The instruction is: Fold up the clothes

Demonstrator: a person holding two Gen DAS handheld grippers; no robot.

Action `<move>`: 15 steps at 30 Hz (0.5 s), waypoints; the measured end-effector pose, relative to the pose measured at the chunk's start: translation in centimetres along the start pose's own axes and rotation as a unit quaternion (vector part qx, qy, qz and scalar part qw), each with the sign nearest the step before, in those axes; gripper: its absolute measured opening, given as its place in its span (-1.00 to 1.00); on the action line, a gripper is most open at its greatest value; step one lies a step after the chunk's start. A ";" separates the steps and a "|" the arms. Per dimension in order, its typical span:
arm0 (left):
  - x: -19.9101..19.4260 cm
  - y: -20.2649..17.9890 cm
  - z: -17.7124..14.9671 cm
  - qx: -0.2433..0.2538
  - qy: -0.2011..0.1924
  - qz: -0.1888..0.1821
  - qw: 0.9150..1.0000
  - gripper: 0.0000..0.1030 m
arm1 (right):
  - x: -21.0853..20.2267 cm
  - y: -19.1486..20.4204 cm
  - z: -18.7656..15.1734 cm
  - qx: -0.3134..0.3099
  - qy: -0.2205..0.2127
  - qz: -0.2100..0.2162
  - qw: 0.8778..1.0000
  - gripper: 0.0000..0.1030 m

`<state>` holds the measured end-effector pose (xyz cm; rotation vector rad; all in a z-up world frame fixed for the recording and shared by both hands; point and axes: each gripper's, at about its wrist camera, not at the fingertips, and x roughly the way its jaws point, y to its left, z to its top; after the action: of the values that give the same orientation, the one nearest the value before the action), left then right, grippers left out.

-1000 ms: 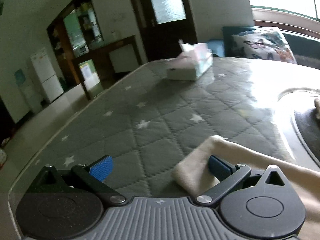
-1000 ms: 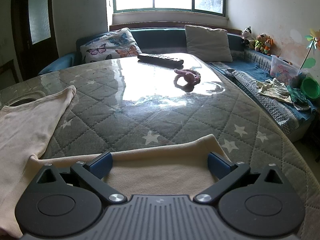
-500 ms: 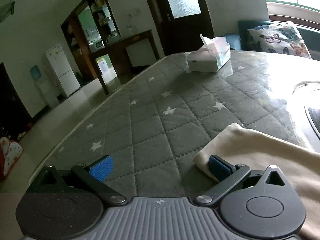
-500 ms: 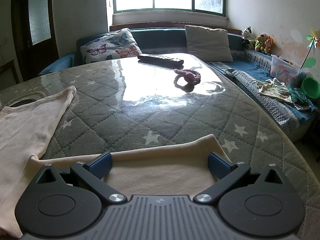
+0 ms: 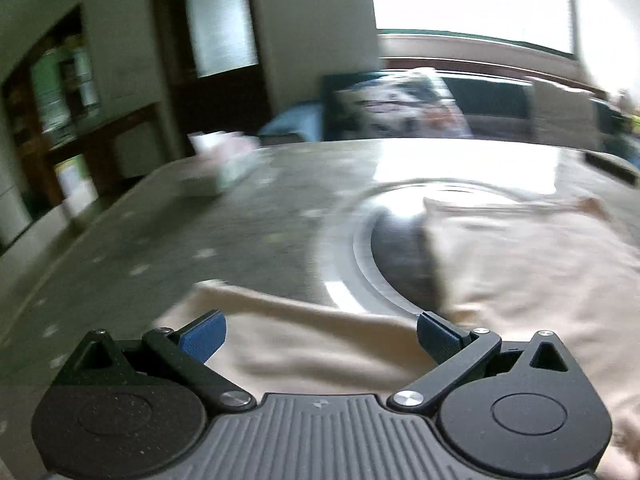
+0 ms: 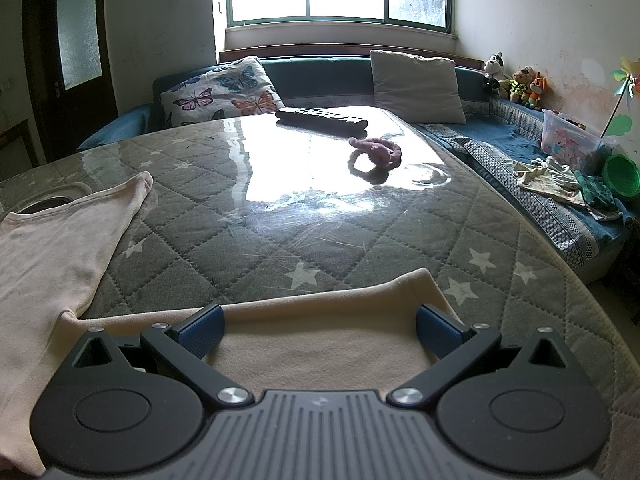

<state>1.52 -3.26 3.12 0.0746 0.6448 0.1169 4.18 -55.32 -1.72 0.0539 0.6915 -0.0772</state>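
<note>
We hold both tongs, left [image 5: 318,330] and right [image 6: 318,326], spread wide and released over the shirt [image 6: 312,344] lying flat on the desk [image 6: 320,240], ready, we judge, to pinch its edges.

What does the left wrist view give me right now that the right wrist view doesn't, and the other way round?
Left wrist only: the tissue box, blurred, and the round metal plate partly under the cloth.

Right wrist only: the remote, the pink toy, the stuffed animals and the plastic tub.

Both: the beige shirt on the quilted table, the butterfly pillow, and each gripper, left gripper and right gripper, over the cloth with jaws apart.
</note>
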 end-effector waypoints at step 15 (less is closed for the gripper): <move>2.7 -1.2 -1.5 0.003 0.043 0.010 0.999 1.00 | 0.0 0.0 0.0 0.000 0.000 0.000 1.000 1.00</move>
<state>2.85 -4.00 0.21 0.0829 0.7309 0.1374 4.16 -55.28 -1.71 0.0538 0.6916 -0.0777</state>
